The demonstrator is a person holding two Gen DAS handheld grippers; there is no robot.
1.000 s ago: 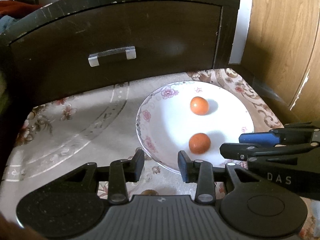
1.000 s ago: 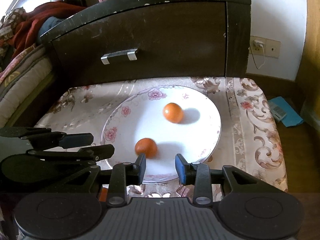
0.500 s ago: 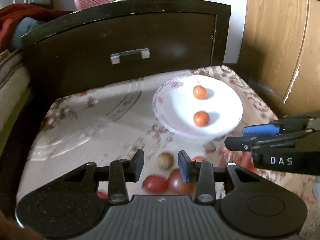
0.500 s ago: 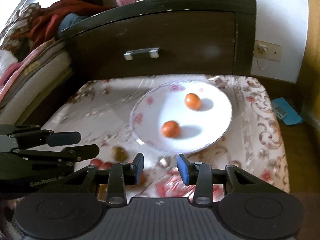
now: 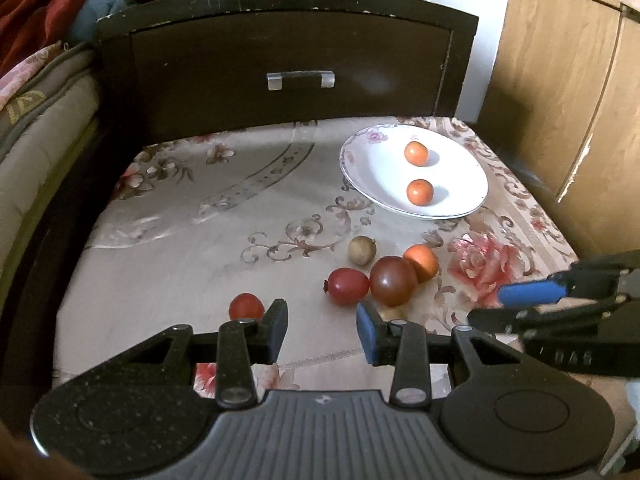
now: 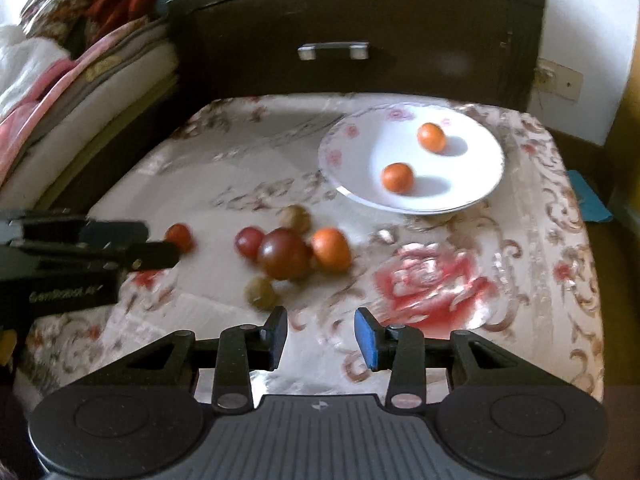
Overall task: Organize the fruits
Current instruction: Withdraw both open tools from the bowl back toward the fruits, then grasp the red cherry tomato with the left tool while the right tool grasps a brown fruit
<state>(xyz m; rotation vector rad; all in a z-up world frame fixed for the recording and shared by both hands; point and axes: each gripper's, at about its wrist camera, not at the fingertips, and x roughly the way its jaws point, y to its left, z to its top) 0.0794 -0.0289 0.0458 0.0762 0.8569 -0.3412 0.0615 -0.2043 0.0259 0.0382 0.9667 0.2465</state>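
1 white plate (image 5: 360,168) w/ 2 small orange fruits (image 5: 416,153) on it – on the cloth: 1 more orange fruit (image 5: 423,260), 1 big dark-red tomato (image 5: 393,280), 2 small red ones (image 5: 348,286), 2 tan round fruits (image 5: 362,250) – plus 2 grippers (image 5: 322,330).

Home bedroom (folded bedding (image 5: 36,120), dark drawer (image 5: 288,68)).
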